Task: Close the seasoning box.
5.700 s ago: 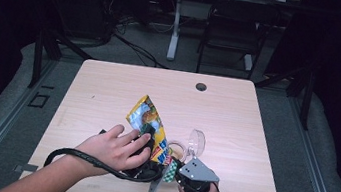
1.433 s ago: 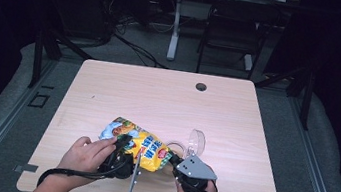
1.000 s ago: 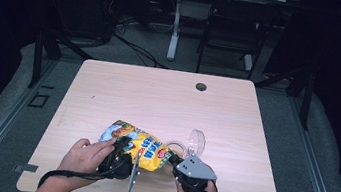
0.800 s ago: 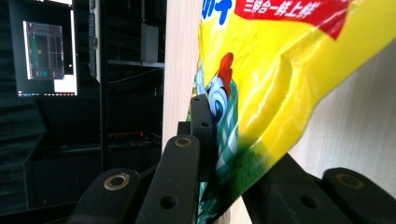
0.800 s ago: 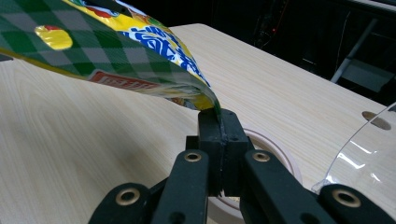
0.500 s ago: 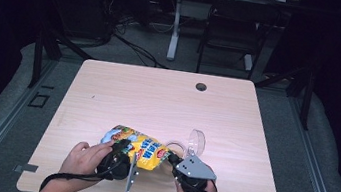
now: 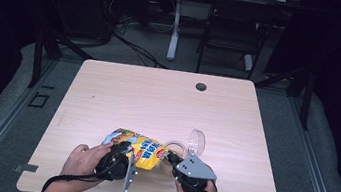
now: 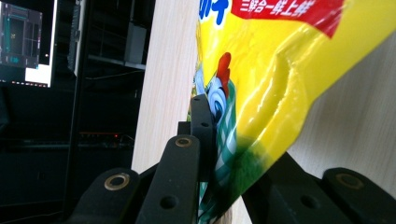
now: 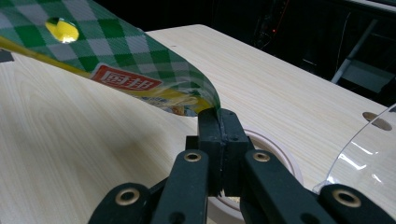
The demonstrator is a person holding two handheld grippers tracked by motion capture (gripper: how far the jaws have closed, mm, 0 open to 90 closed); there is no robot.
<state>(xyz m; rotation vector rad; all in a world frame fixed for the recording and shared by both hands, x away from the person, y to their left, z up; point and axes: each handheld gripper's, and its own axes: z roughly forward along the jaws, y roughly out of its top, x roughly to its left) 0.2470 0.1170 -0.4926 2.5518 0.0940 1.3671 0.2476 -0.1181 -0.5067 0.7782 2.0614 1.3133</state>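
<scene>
1. Hands first, from the left of the high view: the person's left hand (image 7: pixel 82 160) wraps the left gripper (image 7: pixel 123 151) at the near edge of the pale wooden table (image 7: pixel 158 99). In the left gripper view its jaws are pinched narrow on the green-checked end of the glossy yellow snack bag (image 8: pixel 275 79), and the foil buckles where they bite.

2. Next comes the bag itself (image 7: pixel 140 148). It lies roughly level, just above the table and near the front edge, stretched between the two grippers. About a second and a half ago it sat a little higher and farther left, and nearly six seconds ago it stood up on end with the left hand over it. It has since been tipped over and drawn toward the person.

3. Just right of the bag sit a white tape ring (image 7: pixel 175 148) and a clear curved plastic piece (image 7: pixel 197 141), both on the table.

4. On the right, the right gripper (image 7: pixel 170 158) has its jaws squeezed fully together on the bag's other corner (image 9: pixel 205 100), as the right gripper view shows. It has stayed put over the last second.

5. My reading is that both ends are now gripped and the bag is held taut, so the setup looks ready for pulling the seal apart. The likely risk is the foil slipping out of one pinch.

6. At the far edge, a dark round cable hole (image 7: pixel 201 86) lies well away from the work.
</scene>
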